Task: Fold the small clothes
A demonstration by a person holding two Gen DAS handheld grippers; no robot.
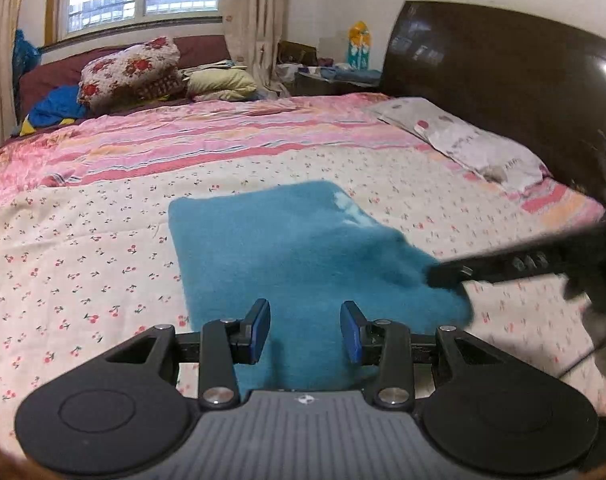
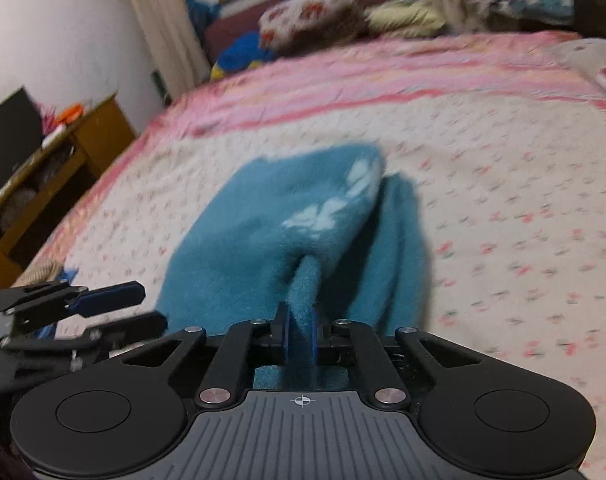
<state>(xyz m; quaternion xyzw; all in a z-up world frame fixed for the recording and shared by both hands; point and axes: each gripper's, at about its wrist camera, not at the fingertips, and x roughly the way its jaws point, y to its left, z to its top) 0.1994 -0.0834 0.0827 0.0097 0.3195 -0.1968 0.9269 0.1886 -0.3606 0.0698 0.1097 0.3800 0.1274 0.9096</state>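
Note:
A teal fleece garment (image 1: 287, 248) with a white print lies on the cherry-print bed sheet (image 1: 83, 240). My left gripper (image 1: 306, 330) is open and empty, its blue pads just above the garment's near edge. My right gripper (image 2: 301, 332) is shut on a fold of the garment (image 2: 287, 216) and lifts that edge off the bed. In the left wrist view the right gripper (image 1: 447, 274) comes in from the right at the garment's right corner. In the right wrist view the left gripper (image 2: 115, 306) shows at the left, open.
A dark wooden headboard (image 1: 503, 92) and a pillow (image 1: 471, 140) stand at the right. Piled bedding (image 1: 131, 68) lies at the far side under the window. A wooden cabinet (image 2: 51, 176) stands left of the bed.

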